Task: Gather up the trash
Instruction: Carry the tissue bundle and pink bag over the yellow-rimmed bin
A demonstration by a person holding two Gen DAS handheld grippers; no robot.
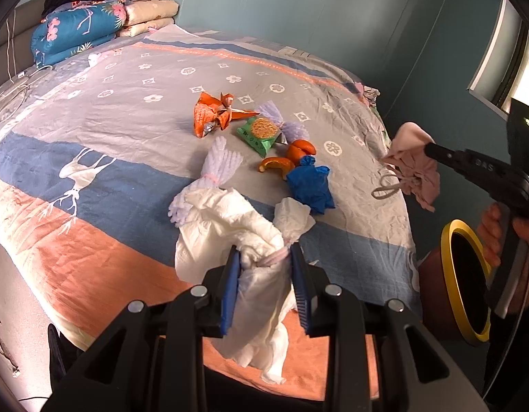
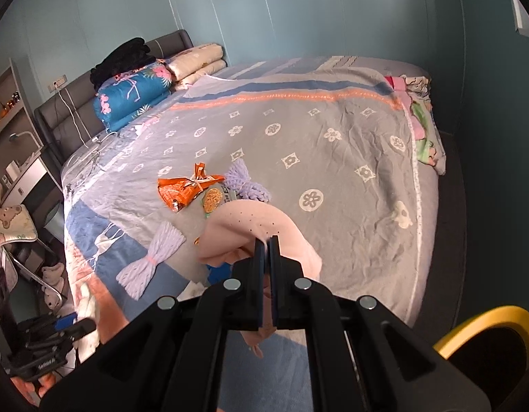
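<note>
- Jaws of your left gripper (image 1: 266,257) are clenched on a crumpled white tissue wad (image 1: 230,233); it hangs between the blue pads at 6 o'clock in the left wrist view, with a loose tail drooping below them.
- Jaws of your right gripper (image 2: 267,240) are pressed together on a pale pink cloth (image 2: 261,223), which bulges up and over their tips at the centre of the right wrist view. In the left wrist view that same pink cloth (image 1: 415,168) sits at 3 o'clock, lifted clear of the bed.
- Your hand (image 1: 494,237) on the right gripper's handle shows at 4 o'clock, just above a bin with a yellow rim (image 1: 449,240).
- Just past the tissue, on the bed (image 1: 93,120), lies a lilac yarn bow (image 1: 220,164) at 11 o'clock and a blue crumpled bag (image 1: 310,185) at 1 o'clock.
- Touching the blue bag on its far side are orange peels (image 1: 292,158).
- Farther on sit a green snack packet (image 1: 261,132) and an orange wrapper (image 1: 213,113), side by side, with a second lilac bow (image 1: 281,118) behind the packet.
- At the far end, 11 o'clock, folded quilts (image 1: 79,31) are stacked against the headboard.
</note>
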